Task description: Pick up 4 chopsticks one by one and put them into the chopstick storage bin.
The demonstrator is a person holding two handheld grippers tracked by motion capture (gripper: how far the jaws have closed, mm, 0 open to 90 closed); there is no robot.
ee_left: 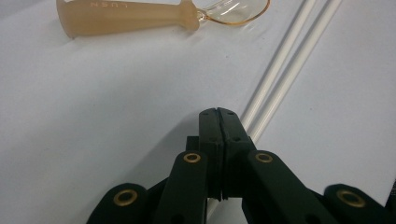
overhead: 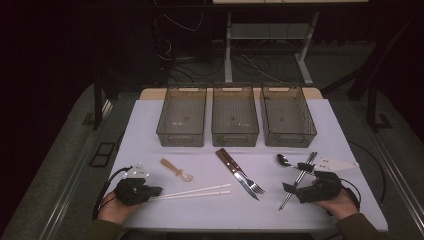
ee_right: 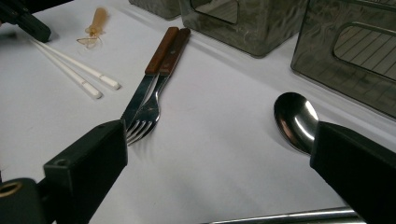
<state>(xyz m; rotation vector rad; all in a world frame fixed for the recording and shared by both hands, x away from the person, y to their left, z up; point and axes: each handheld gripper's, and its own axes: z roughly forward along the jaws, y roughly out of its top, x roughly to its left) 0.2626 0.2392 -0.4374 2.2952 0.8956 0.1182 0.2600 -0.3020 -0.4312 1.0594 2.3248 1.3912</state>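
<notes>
Left gripper view looks down the left gripper [ee_left: 218, 112], its jaws pressed together with nothing between them, the tips resting just beside the near ends of the white chopsticks [ee_left: 280, 70], which run away across the white table [ee_left: 93, 116]; the amber plastic spoon [ee_left: 140, 16] lies beyond, apart from both. From the high view the chopsticks lie low on the left half of the table, and the right gripper [overhead: 295, 176] holds its jaws spread wide over the metal chopsticks [overhead: 300, 177], with the steel spoon [overhead: 284, 160] just beside one jaw. A wooden-handled knife [overhead: 235, 172] and fork [overhead: 245, 177] lie side by side between the two hands. My worry here: closed tips could nudge the thin white pair and roll or split them (they are slick and lie loose), making a clean pinch harder; on the right, a wide closing could catch the spoon along with the metal sticks. Three clear grey bins stand in a row at the far edge, left bin [overhead: 182, 117], middle bin [overhead: 235, 117] and right bin [overhead: 289, 117], all with nothing in them.
</notes>
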